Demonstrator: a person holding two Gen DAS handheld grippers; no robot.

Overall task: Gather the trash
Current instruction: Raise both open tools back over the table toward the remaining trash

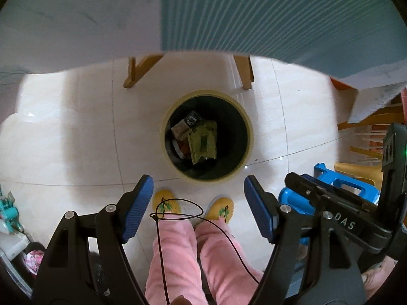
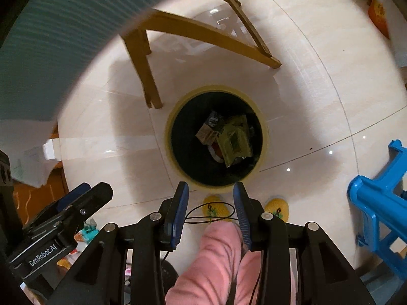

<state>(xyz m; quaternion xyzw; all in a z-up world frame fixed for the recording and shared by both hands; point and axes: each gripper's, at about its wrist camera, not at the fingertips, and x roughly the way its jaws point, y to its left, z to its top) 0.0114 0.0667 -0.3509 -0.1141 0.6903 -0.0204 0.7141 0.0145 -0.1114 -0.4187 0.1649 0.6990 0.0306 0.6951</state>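
A round bin with a yellow rim [image 1: 208,93] [image 2: 216,88] stands on the pale tiled floor, right below both grippers. Inside it lie a green packet [image 1: 204,145] [image 2: 235,142], a brown carton [image 1: 181,127] [image 2: 206,133] and other scraps. My left gripper [image 1: 199,199] hangs above the bin's near edge, open wide, with nothing between its blue pads [image 1: 142,203]. My right gripper [image 2: 211,204] is open about halfway over the same edge, also empty. Each gripper shows in the other's view: the right one [image 1: 330,203], the left one [image 2: 84,198].
A person's pink trouser legs [image 1: 178,254] and yellow slippers [image 1: 166,202] stand just short of the bin. Wooden table legs [image 2: 147,76] and a teal-covered tabletop [image 1: 279,12] lie beyond it. A blue plastic stool [image 2: 376,203] is at the right, clutter [image 1: 10,211] at the left.
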